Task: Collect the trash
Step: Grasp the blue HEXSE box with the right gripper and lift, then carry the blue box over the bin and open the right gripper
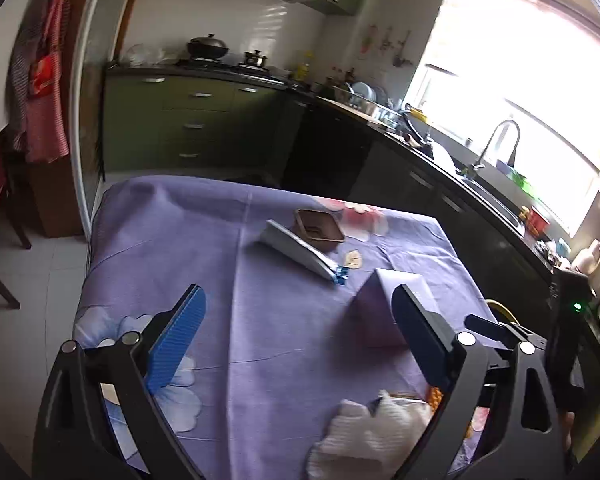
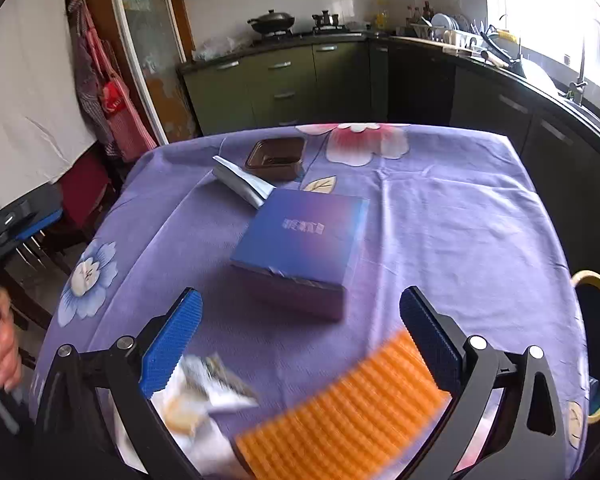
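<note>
A purple floral tablecloth (image 2: 460,216) covers a kitchen table. The right gripper (image 2: 300,320) hovers with jaws wide and empty; an orange ridged wrapper (image 2: 340,412) lies just below it at 6 o'clock, long axis running toward 2 o'clock. The left gripper (image 1: 300,320), also wide and empty, has a crumpled white tissue (image 1: 372,436) at 5 o'clock.

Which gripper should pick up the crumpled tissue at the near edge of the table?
Probably left. The left gripper is open with the tissue just below its fingers. The right gripper, also open, has the orange mat beside the tissue.
</note>
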